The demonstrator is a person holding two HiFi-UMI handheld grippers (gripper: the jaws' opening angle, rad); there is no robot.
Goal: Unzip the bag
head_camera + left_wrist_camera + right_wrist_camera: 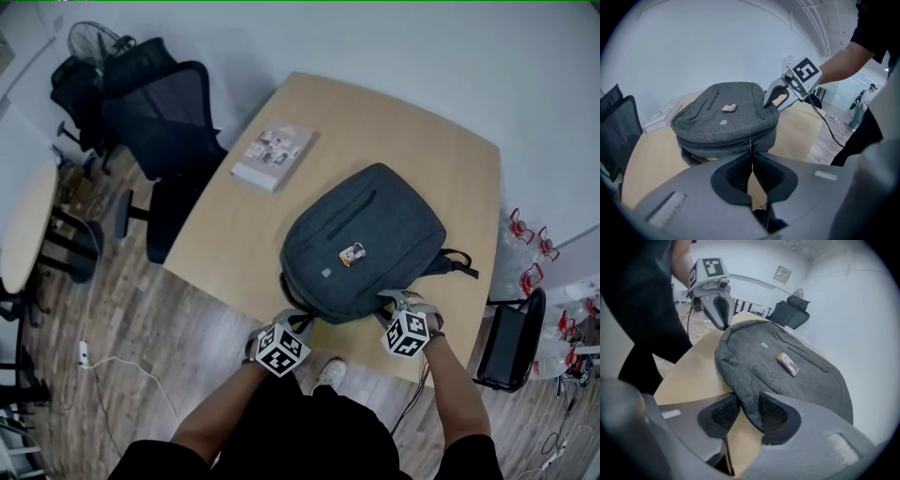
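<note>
1. Left gripper: jaws together, tips pinching the zipper pull on the backpack's near side.
2. Right gripper: jaws narrow, clamped on the backpack's near-right edge fabric.
3. Backpack lies flat on the table, zipper closed.
4. Book far-left of the backpack; office chair further left.

In the head view the bag's near edge is covered by the left gripper and right gripper. The pull's lower end is hidden between the left jaws. Print on the book and tag is too small to be read.
</note>
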